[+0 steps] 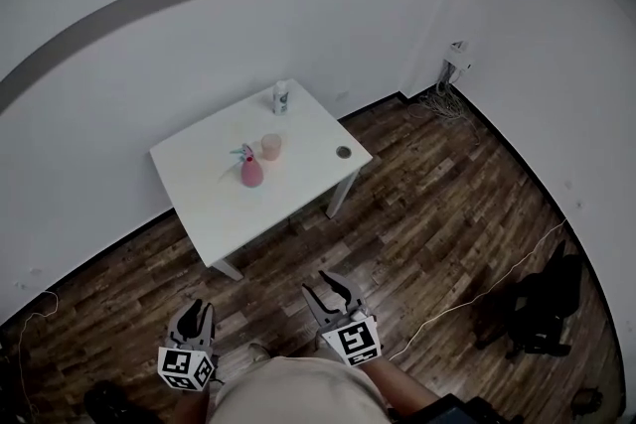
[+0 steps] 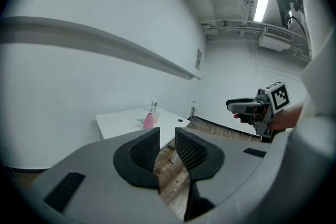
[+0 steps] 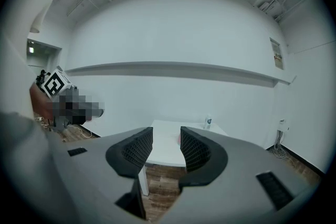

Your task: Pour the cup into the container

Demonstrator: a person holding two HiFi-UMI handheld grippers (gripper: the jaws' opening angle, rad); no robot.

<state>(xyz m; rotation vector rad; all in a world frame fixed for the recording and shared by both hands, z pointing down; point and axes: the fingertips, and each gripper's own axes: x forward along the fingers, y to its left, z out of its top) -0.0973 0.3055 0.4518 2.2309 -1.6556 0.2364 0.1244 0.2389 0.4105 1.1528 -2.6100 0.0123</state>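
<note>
1. Left hand-held gripper (image 2: 167, 136): jaws a narrow gap apart, nothing between them; right hand-held gripper (image 3: 166, 136): parted a touch wider, likewise empty; both low by the body, well apart from the worktop (image 1: 199, 176).
2. Over on the worktop: peach cup (image 1: 271, 146) near the middle, upright, just beside a pink bottle (image 1: 251, 172); white can (image 1: 281, 97) at the far edge; small round thing (image 1: 343, 152) near the right edge; no telling from here the intended container, pink bottle the likely one.
3. Step in hand, by the look of it: the approach; best to walk right up and square to the cup before any reach.
4. Spread the chosen jaws wider than the cup ahead of arrival; too narrow as set now, most likely.
5. Come at the cup from its open side, away from the pink bottle; grip mid-wall, kept upright.
6. Hold the other hand-held gripper ready for steadying the container; tip slowly, only once over its mouth.
</note>
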